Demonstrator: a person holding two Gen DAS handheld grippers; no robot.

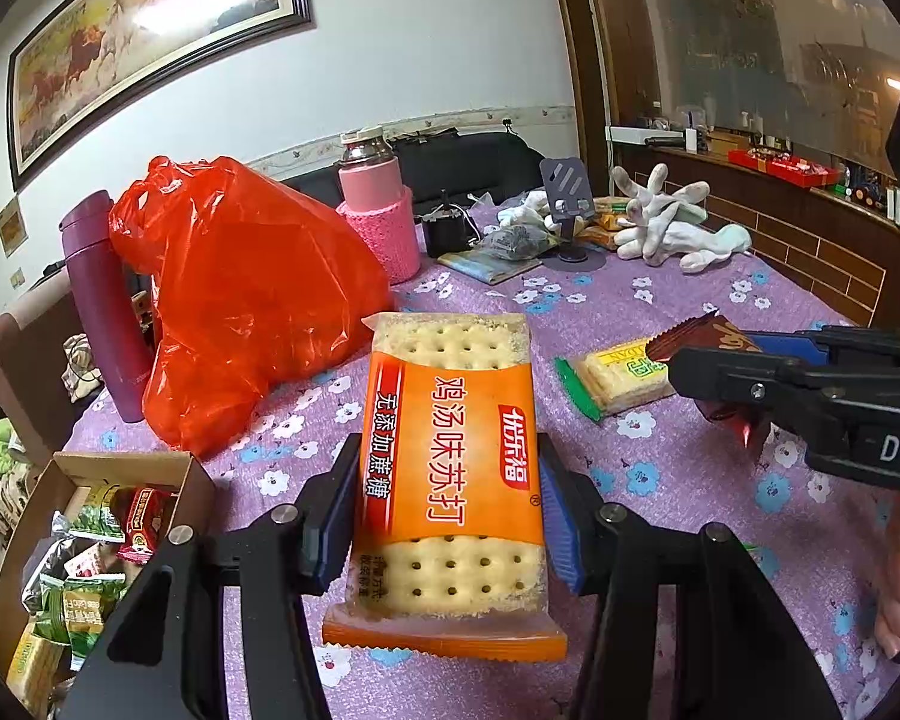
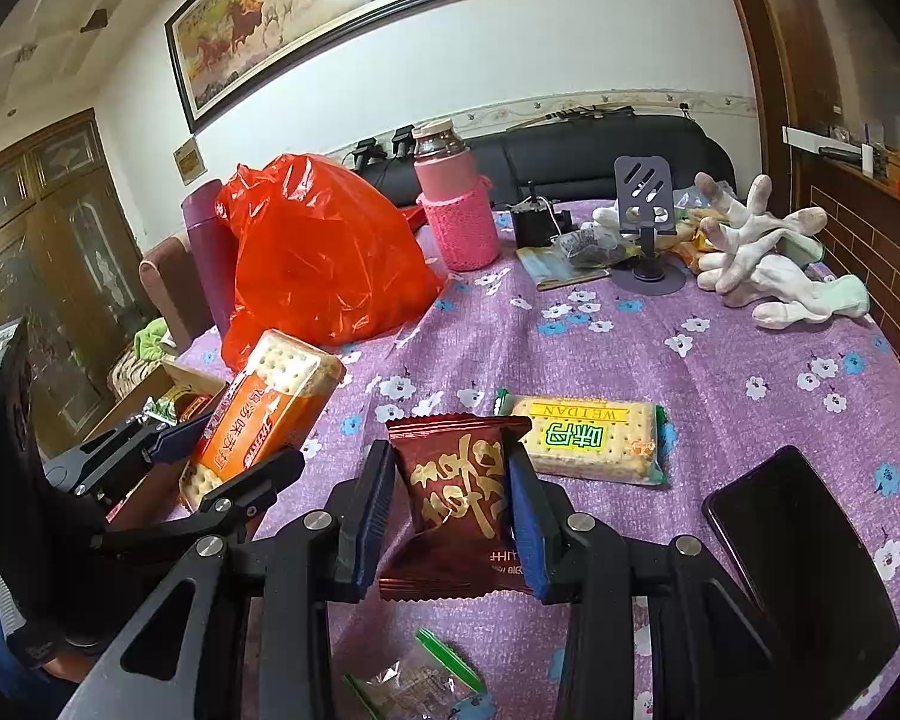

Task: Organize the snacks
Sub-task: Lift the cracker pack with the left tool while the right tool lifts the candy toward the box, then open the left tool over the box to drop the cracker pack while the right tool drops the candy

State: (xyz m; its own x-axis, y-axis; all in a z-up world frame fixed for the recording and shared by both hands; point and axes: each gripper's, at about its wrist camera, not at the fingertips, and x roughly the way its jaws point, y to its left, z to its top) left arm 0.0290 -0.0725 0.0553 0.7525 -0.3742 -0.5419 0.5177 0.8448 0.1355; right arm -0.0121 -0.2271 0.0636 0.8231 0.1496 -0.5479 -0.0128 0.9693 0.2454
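An orange soda-cracker pack is held off the purple flowered tablecloth, my left gripper shut on its sides; the same pack shows at the left of the right wrist view. My right gripper is shut on a dark red snack packet with gold writing, also lifted; that packet appears at the right of the left wrist view. A green-and-yellow cracker pack lies flat on the cloth just beyond it. A cardboard box holding several snack packets sits at the table's left edge.
A red plastic bag, a purple flask and a pink-sleeved bottle stand at the back left. White gloves, a phone stand and clutter lie far right. A black phone and a clear green-edged packet lie near me.
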